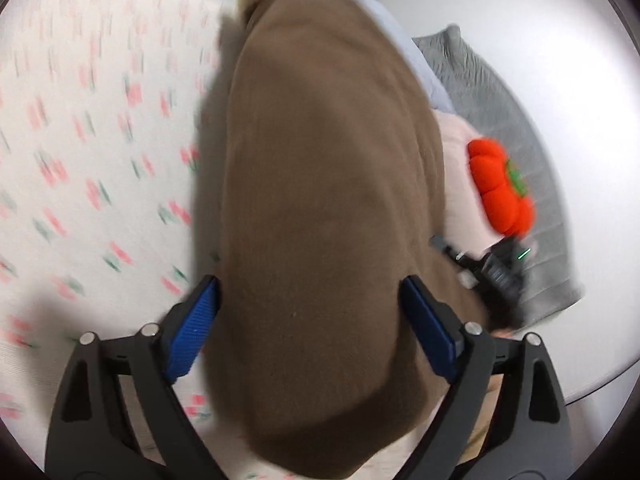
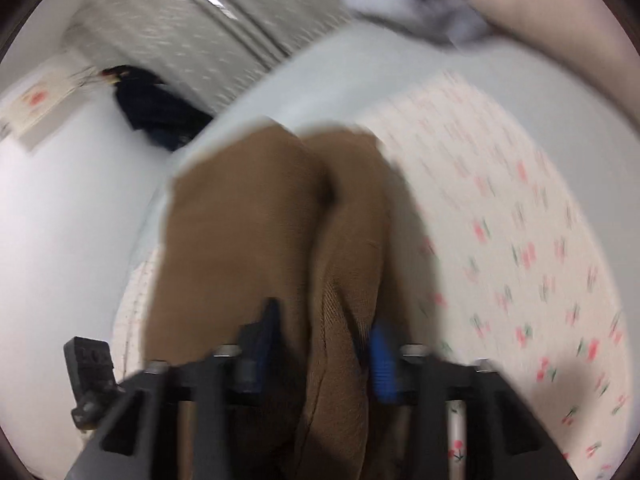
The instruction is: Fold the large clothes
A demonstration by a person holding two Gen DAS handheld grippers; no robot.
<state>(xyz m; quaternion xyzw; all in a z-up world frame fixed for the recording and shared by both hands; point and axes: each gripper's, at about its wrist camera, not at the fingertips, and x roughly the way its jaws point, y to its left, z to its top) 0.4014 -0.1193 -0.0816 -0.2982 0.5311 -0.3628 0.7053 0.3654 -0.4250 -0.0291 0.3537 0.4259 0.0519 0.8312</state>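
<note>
- Two grippers flank one brown garment [image 1: 320, 208], which fills mid-frame over the cherry-print sheet [image 1: 80, 140].
- Left gripper [image 1: 310, 316]: jaws spread wide, cloth between; grip unclear.
- Right gripper [image 2: 324, 344]: blurred, cloth bunched between its blue pads [image 2: 382, 360]; hold unclear.
- Orange plush [image 1: 500, 188] lies at right.

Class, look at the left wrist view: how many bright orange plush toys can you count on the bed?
1. The orange plush toy lies right of the brown garment, against a grey quilt. Others may be hidden behind the garment.

Black claw [image 1: 310, 320] arms, ribbed blue pads [image 1: 192, 328], silver screws
</note>
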